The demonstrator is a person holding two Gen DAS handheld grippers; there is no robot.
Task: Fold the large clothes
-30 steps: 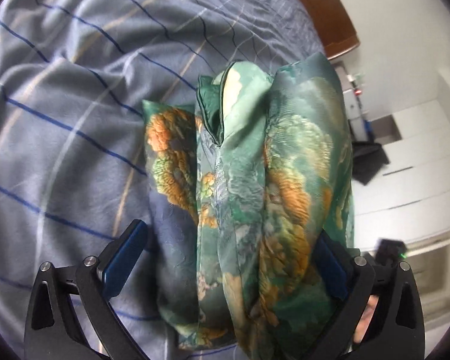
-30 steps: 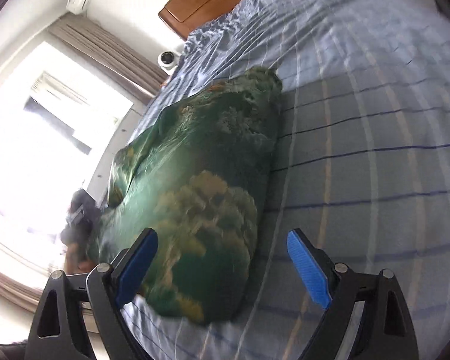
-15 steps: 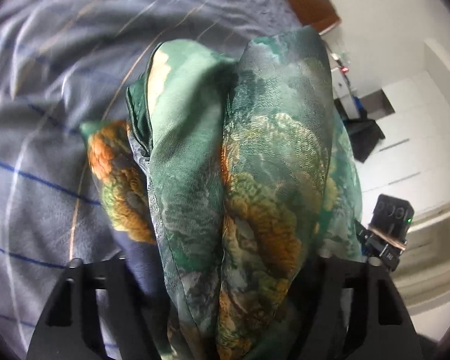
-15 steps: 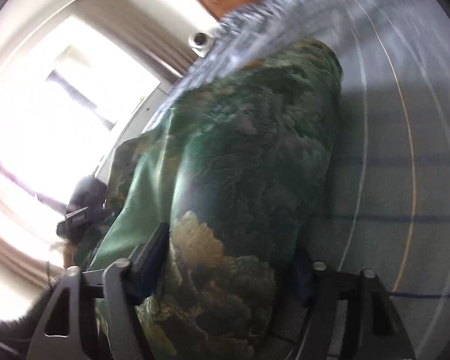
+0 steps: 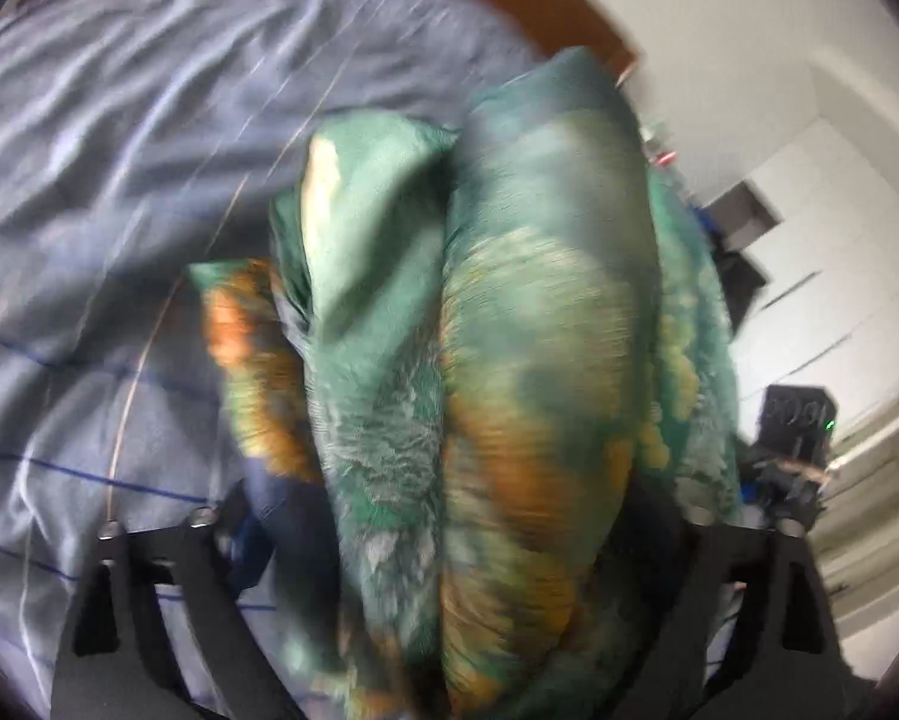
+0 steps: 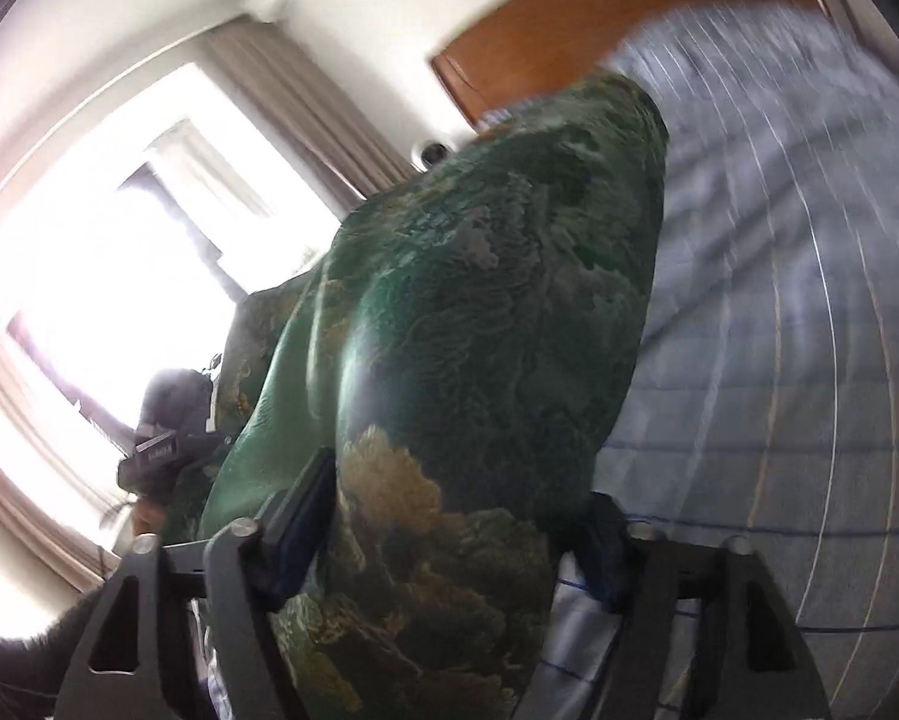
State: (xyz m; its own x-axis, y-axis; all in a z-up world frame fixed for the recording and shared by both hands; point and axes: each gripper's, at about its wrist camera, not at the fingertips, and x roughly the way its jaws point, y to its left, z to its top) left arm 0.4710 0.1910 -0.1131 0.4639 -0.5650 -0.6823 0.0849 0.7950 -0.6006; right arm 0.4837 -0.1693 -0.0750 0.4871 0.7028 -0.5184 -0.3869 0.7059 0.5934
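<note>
The folded green garment with orange and gold print (image 5: 509, 372) fills the left wrist view, bunched in thick folds between my left gripper's (image 5: 449, 534) fingers, which are shut on it. It is lifted above the bed. In the right wrist view the same garment (image 6: 479, 360) rises between my right gripper's (image 6: 455, 516) blue pads (image 6: 305, 510), which are shut on its other end. Each gripper shows in the other's view, the right one (image 5: 791, 450) at the left view's edge and the left one (image 6: 161, 444) against the window.
The bed with its grey-blue striped cover (image 5: 119, 180) lies below, also seen at the right (image 6: 809, 300). A wooden headboard (image 6: 599, 30) stands behind. A bright window with curtains (image 6: 119, 240) is to the left. White cabinets (image 5: 839, 300) stand beyond the bed.
Both grippers closed on the garment's ends and lifted it off the bed. Both views tilted upward toward the headboard and the wall.
</note>
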